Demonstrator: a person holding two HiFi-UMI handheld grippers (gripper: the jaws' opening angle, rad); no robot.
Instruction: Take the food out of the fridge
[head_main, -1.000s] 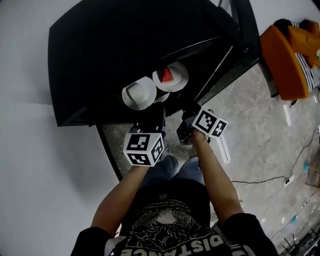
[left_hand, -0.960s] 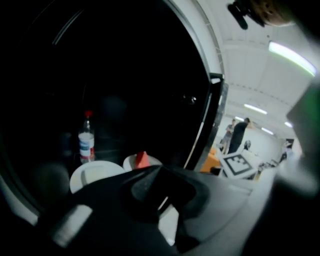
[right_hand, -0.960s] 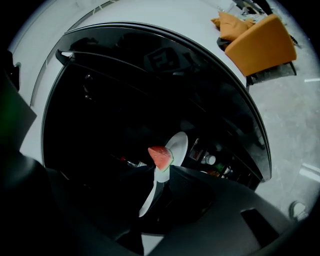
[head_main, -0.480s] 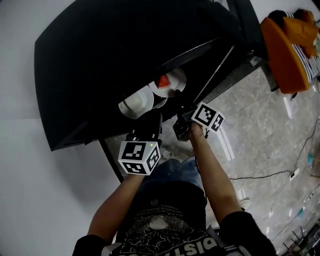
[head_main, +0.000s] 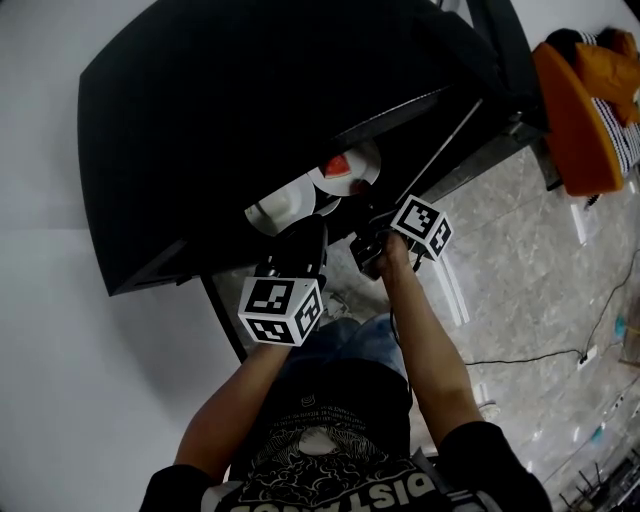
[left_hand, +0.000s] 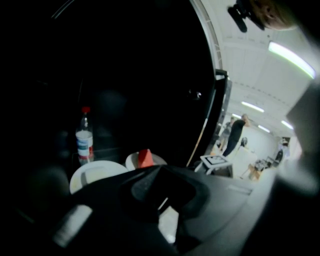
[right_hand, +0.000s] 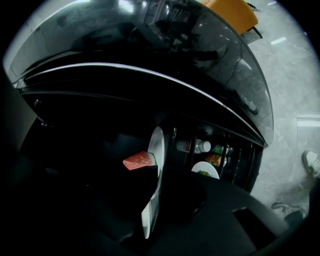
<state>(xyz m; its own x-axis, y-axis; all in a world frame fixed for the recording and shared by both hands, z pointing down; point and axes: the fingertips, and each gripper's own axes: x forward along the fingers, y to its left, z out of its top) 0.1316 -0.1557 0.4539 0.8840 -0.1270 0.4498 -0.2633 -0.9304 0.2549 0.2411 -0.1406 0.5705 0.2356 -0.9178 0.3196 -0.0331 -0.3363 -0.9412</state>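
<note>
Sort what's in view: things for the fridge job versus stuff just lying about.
Job: fridge; watermelon plate; white plate; plate of greens.
Lying about: orange seat; striped cloth; person in the background.

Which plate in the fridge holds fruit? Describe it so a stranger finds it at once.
Inside the open black fridge, two white plates sit side by side. The right-hand plate carries a red watermelon slice; its neighbour has none.

Two white plates in the fridge (head_main: 250, 100), a fruit plate (head_main: 358, 178) and a second plate (head_main: 278, 208); one watermelon slice (head_main: 338, 166); one bottle (left_hand: 84, 140).
</note>
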